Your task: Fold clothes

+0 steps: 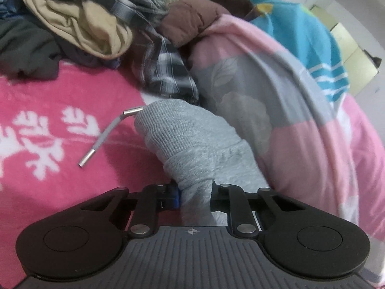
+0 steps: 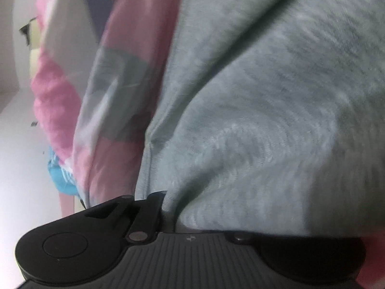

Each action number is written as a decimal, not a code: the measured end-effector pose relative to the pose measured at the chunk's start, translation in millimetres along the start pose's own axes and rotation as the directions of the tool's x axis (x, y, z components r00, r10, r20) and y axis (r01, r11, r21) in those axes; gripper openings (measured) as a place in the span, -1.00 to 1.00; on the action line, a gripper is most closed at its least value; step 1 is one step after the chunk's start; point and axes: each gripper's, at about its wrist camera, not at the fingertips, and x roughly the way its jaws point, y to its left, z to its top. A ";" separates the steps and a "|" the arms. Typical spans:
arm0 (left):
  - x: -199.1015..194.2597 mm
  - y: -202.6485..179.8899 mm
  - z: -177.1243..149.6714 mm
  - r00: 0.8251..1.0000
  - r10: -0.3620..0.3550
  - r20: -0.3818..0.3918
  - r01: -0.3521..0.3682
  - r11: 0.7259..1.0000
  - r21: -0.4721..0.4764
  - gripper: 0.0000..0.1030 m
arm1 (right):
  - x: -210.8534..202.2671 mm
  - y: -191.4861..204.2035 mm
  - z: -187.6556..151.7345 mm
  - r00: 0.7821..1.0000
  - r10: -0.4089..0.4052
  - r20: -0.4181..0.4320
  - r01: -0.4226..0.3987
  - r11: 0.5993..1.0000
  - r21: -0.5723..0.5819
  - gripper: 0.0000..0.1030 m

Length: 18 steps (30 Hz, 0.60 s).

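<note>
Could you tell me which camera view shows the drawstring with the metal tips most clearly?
The left wrist view: the drawstring lies in full sight on the pink blanket, beside the grey garment. The right wrist view shows none of it, only blurred grey fabric close up.

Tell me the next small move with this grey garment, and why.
Probably lift both tongs together. The left tongs are shut on the ribbed edge of the light grey knitted garment; the right tongs also pinch it, still bunched on the pink patterned blanket.
</note>
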 end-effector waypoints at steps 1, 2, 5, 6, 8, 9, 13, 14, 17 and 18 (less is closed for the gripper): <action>-4.8 2.2 1.2 1.000 -0.004 -0.002 0.004 1.000 -0.010 -0.67 | -4.0 1.6 -0.9 1.000 0.006 -0.001 -0.006 1.000 -0.014 -0.84; -10.7 5.5 1.7 1.000 -0.009 -0.004 0.009 1.000 -0.023 -0.67 | -8.2 3.4 -1.9 1.000 0.011 -0.002 -0.011 1.000 -0.029 -0.85; -30.7 15.8 0.4 1.000 -0.018 -0.008 0.017 0.999 -0.040 -0.67 | -23.6 11.8 -7.5 1.000 0.020 -0.009 -0.021 0.997 -0.074 -0.86; -37.4 19.6 -0.4 1.000 -0.017 -0.011 0.017 0.999 -0.043 -0.67 | -29.5 13.0 -10.1 1.000 0.022 -0.013 -0.023 0.996 -0.082 -0.86; -50.3 28.1 -1.4 1.000 -0.017 -0.023 0.015 0.998 -0.055 -0.67 | -39.9 13.8 -16.9 0.999 0.022 -0.026 -0.025 0.996 -0.086 -0.86; -57.2 32.9 -1.6 0.999 -0.017 -0.030 0.015 0.998 -0.063 -0.67 | -45.1 13.0 -20.6 0.999 0.019 -0.037 -0.023 0.996 -0.087 -0.86; -88.9 51.9 -2.2 0.998 -0.014 -0.058 0.009 0.997 -0.079 -0.67 | -65.6 8.8 -36.2 0.997 0.007 -0.080 -0.014 0.996 -0.090 -0.86; -95.9 56.1 -3.4 0.998 -0.008 -0.068 0.003 0.997 -0.079 -0.67 | -70.4 7.3 -40.3 0.996 0.003 -0.090 -0.011 0.996 -0.089 -0.86; -105.8 64.9 -7.8 0.993 0.027 -0.111 -0.036 0.996 -0.079 -0.51 | -81.3 1.5 -49.4 0.994 -0.013 -0.112 0.003 0.996 -0.089 -0.86; -107.3 66.3 -10.2 0.990 0.049 -0.131 -0.060 0.995 -0.081 -0.43 | -82.3 -1.3 -50.2 0.993 -0.026 -0.117 0.015 0.996 -0.093 -0.86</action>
